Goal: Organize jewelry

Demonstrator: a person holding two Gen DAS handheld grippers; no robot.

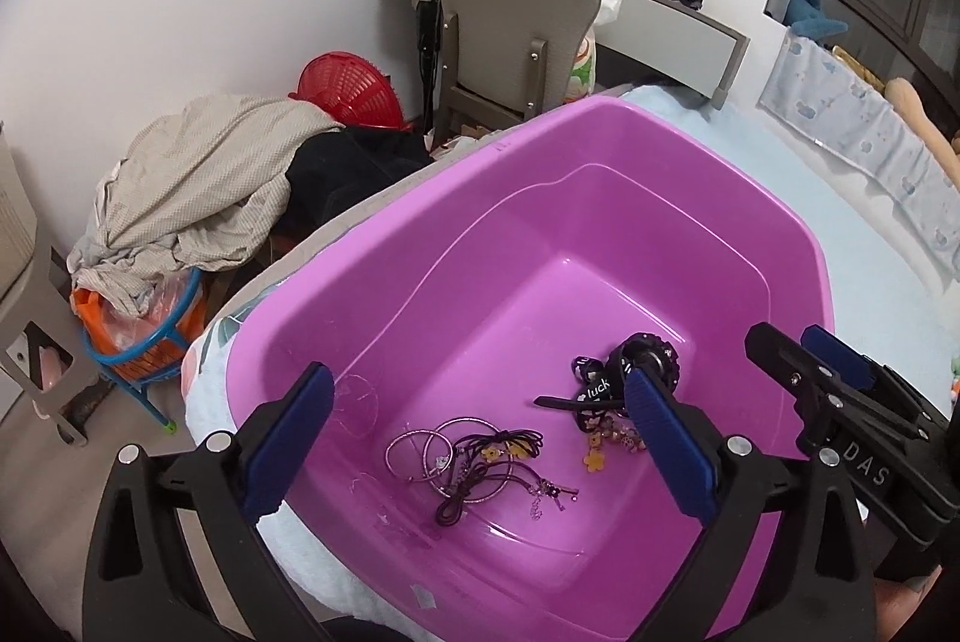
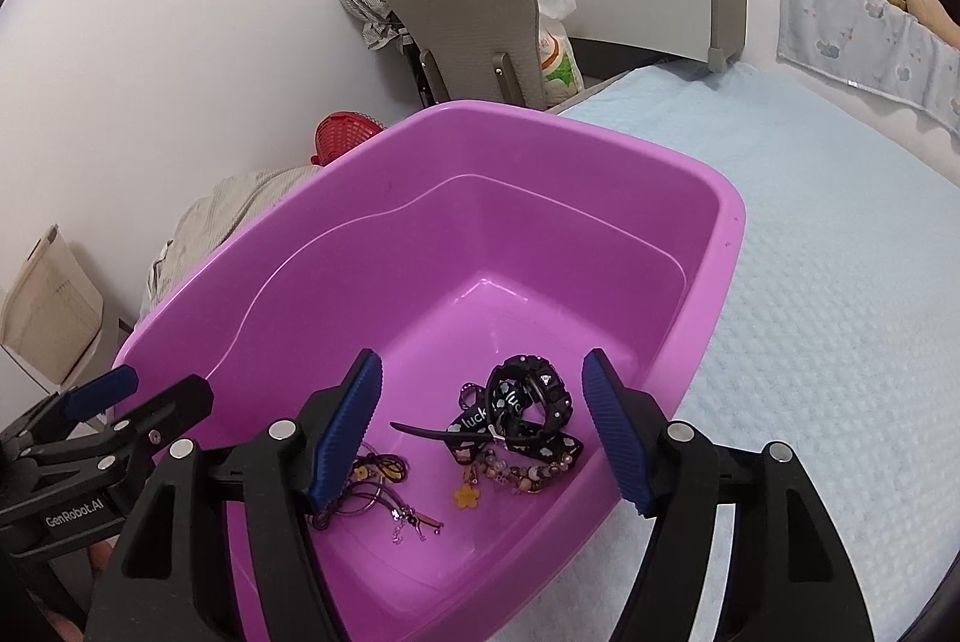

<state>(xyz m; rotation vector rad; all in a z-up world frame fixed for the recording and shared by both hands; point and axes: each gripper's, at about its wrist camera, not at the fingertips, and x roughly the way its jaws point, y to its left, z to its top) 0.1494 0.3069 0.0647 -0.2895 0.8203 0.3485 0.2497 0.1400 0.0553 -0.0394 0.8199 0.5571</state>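
Note:
A purple plastic basin [image 1: 600, 132] [image 2: 729, 234] stands on a light blue bed cover. On its floor lie thin purple bangles and a dark cord necklace [image 1: 474, 462] [image 2: 372, 492], a black bracelet with a "lucky" ribbon [image 1: 618, 378] [image 2: 522, 408], and a beaded charm string with a yellow flower [image 1: 595, 459] [image 2: 467, 497]. My left gripper [image 1: 480, 444] is open and empty above the bangles. My right gripper [image 2: 480, 432] is open and empty above the black bracelet. Each gripper also shows in the other's view, the right one [image 1: 804, 366] and the left one [image 2: 138, 402].
The basin sits at the bed's near left corner on the blue cover [image 2: 840, 282]. Beyond the bed edge are a grey chair [image 1: 510, 12], a red basket [image 1: 348, 90], a pile of cloth [image 1: 198, 180] and a blue-framed stool with bags [image 1: 144, 336]. A padded rail [image 2: 870, 30] lines the far right.

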